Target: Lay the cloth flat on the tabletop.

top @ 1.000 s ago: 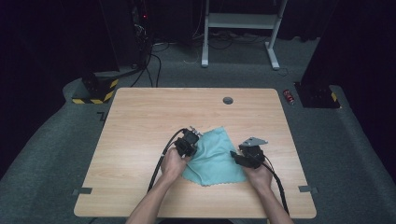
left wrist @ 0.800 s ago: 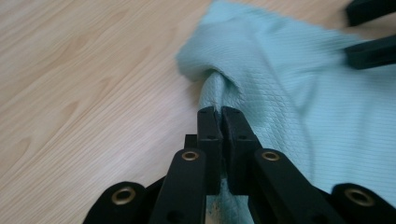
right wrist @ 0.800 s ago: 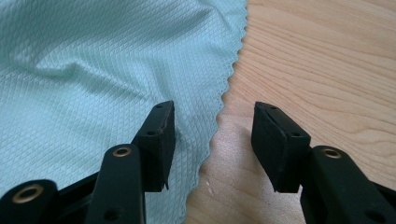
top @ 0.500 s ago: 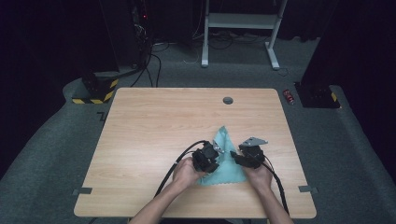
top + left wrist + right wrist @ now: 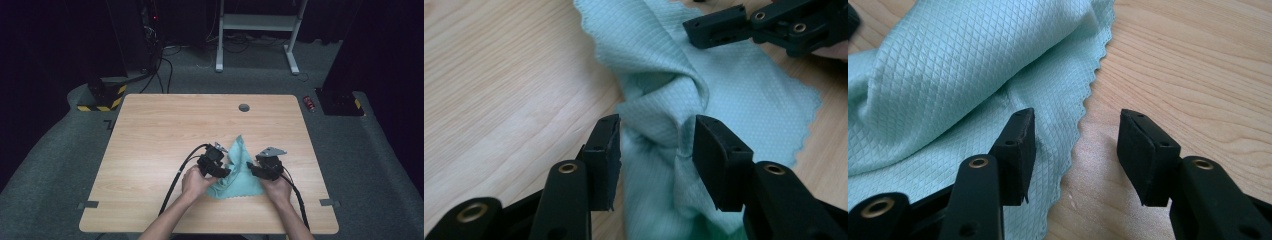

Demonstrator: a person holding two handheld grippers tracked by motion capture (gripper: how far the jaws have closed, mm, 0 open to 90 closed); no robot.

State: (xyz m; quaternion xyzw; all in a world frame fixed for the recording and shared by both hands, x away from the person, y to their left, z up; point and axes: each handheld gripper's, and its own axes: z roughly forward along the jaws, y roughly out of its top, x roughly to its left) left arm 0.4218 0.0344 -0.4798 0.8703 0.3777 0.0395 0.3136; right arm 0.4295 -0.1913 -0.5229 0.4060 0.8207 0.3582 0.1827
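Note:
A teal waffle-weave cloth point(image 5: 240, 181) lies bunched near the front middle of the wooden table point(image 5: 170, 125), one corner pointing away. My left gripper point(image 5: 224, 171) is at its left side, and my right gripper point(image 5: 251, 167) at its right edge. In the left gripper view the left gripper point(image 5: 656, 134) stands open, straddling a raised, twisted fold of the cloth point(image 5: 659, 100). The right gripper point(image 5: 1077, 125) is open over the scalloped hem of the cloth point(image 5: 963, 70): one jaw is above fabric, the other above bare wood.
A round cable hole point(image 5: 244, 107) sits near the table's far edge. Grey tape tabs point(image 5: 87, 205) mark the front corners. On the floor beyond are a yellow-and-black base point(image 5: 102, 102), a small red object point(image 5: 310, 102) and a white stand point(image 5: 255, 30).
The left gripper has moved right and toward the front, drawing the cloth's left part over into a narrower bunched shape. The right gripper has stayed in place.

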